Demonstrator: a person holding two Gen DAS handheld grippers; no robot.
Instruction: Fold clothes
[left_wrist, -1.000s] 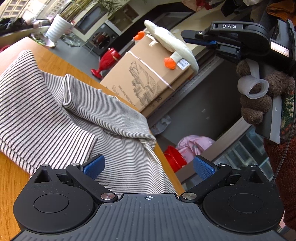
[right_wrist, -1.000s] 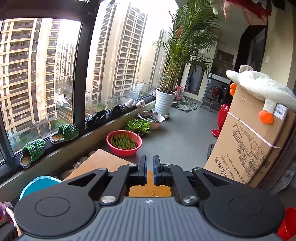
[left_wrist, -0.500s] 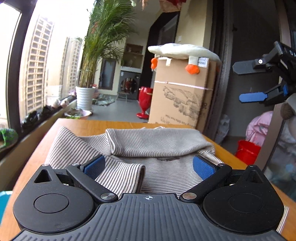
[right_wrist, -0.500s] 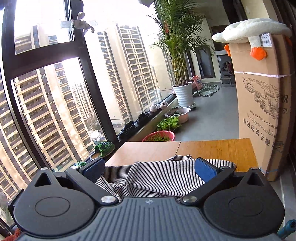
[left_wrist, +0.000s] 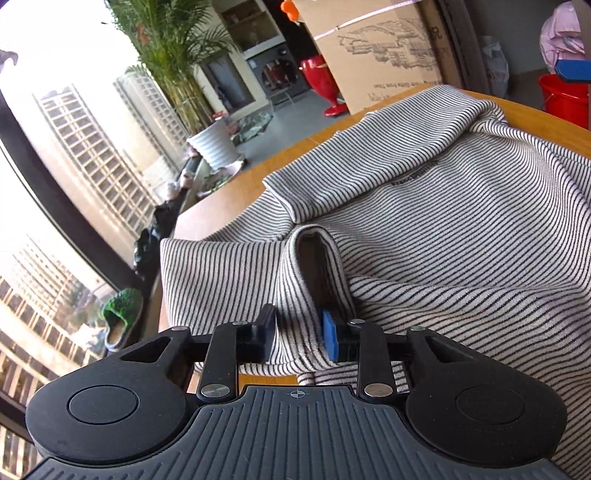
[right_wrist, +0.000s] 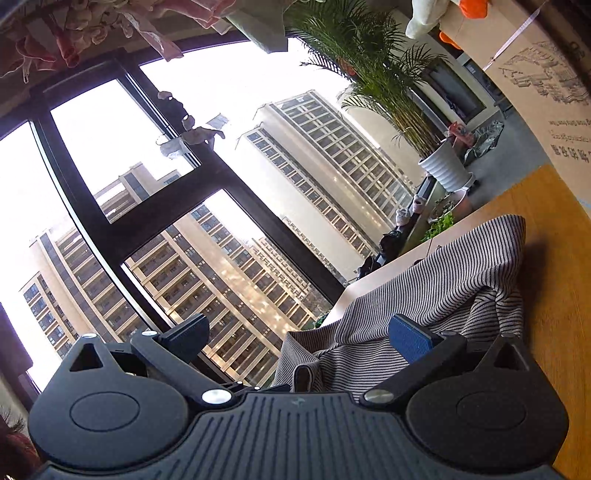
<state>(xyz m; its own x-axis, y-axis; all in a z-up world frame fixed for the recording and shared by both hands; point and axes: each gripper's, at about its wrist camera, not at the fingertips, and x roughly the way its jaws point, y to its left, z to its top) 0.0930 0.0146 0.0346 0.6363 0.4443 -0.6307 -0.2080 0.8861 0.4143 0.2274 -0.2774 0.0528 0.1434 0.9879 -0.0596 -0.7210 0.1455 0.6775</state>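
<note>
Potted palm (left_wrist: 216, 147), cardboard box (left_wrist: 388, 48), red bucket (left_wrist: 565, 99)

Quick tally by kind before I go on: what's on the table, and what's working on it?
Striped shirt: 1
Hand-held grippers: 2, left and right
Total: 3

Daylight pouring through dark-framed window (right_wrist: 177, 206); high-rise blocks (right_wrist: 314, 155) showing outside. Potted palm (left_wrist: 173, 44) standing on grey floor (left_wrist: 295, 114). Cardboard box (left_wrist: 384, 48) sitting behind wooden table (right_wrist: 554, 236).
</note>
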